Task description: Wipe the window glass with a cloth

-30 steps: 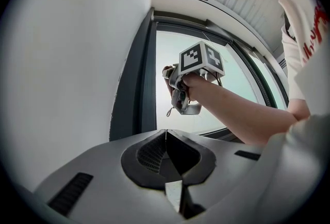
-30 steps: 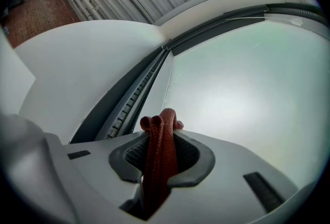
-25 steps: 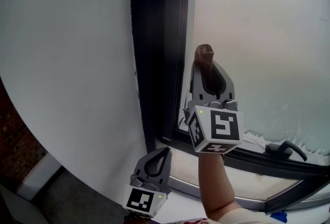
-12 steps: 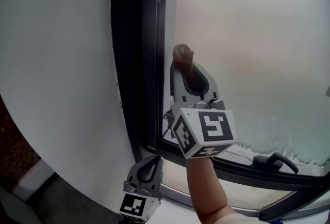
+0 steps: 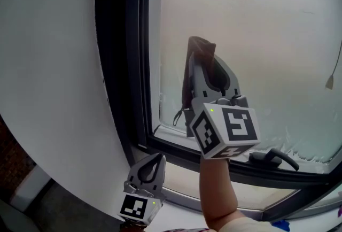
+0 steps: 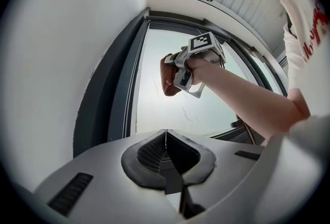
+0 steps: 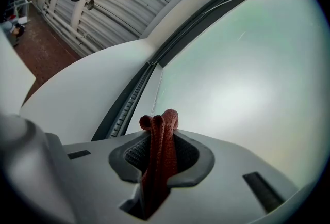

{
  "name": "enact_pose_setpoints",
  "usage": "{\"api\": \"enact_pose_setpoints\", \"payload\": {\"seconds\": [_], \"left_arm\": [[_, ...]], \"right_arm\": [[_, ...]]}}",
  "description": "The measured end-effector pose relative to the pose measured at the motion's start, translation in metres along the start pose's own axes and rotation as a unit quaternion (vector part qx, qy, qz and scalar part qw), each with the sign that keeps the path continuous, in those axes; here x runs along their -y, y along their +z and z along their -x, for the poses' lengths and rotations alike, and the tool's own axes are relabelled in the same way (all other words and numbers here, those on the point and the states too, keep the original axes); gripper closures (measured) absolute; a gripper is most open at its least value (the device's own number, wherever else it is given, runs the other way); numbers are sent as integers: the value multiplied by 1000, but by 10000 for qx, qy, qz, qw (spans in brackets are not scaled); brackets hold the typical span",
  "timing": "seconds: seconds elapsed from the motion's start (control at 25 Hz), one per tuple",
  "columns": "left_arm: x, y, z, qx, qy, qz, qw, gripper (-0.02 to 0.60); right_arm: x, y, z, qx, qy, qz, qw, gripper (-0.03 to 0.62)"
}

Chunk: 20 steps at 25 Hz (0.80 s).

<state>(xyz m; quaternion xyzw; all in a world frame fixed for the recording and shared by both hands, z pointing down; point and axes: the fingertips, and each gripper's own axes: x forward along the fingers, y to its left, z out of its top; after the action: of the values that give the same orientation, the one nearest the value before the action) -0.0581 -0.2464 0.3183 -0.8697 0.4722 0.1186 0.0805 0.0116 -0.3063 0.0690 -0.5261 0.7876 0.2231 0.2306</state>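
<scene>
The right gripper [image 5: 208,68] is up at the window glass [image 5: 256,28], its jaws clenched on a folded reddish-brown cloth [image 5: 201,45]. The cloth's bunched end pokes out past the jaw tips, near the dark frame [image 5: 120,65]. The left gripper [image 5: 152,165] hangs lower, jaws pressed together on nothing.

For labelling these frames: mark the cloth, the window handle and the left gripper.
cloth [image 7: 161,148]: right gripper view, folded middle clamped between the jaws.
window handle [image 5: 271,156]: head view, middle of the dark lever.
left gripper [image 5: 158,159]: head view, tips of its shut jaws.
</scene>
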Motion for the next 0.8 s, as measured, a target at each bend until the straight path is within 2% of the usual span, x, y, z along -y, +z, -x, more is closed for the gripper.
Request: {"api": "enact_pose_setpoints", "payload": {"seconds": [0.2, 0.36, 0.8], "left_arm": [[14, 2, -9, 65, -195, 17, 9998, 560], [17, -2, -13, 38, -214, 85, 9997, 560], [21, -1, -23, 160, -338, 241, 9990, 560]], "right_arm": [[27, 24, 23, 261, -213, 90, 9994, 507], [51, 45, 41, 413, -459, 184, 9979, 507], [111, 70, 81, 231, -1018, 792, 9914, 507]]}}
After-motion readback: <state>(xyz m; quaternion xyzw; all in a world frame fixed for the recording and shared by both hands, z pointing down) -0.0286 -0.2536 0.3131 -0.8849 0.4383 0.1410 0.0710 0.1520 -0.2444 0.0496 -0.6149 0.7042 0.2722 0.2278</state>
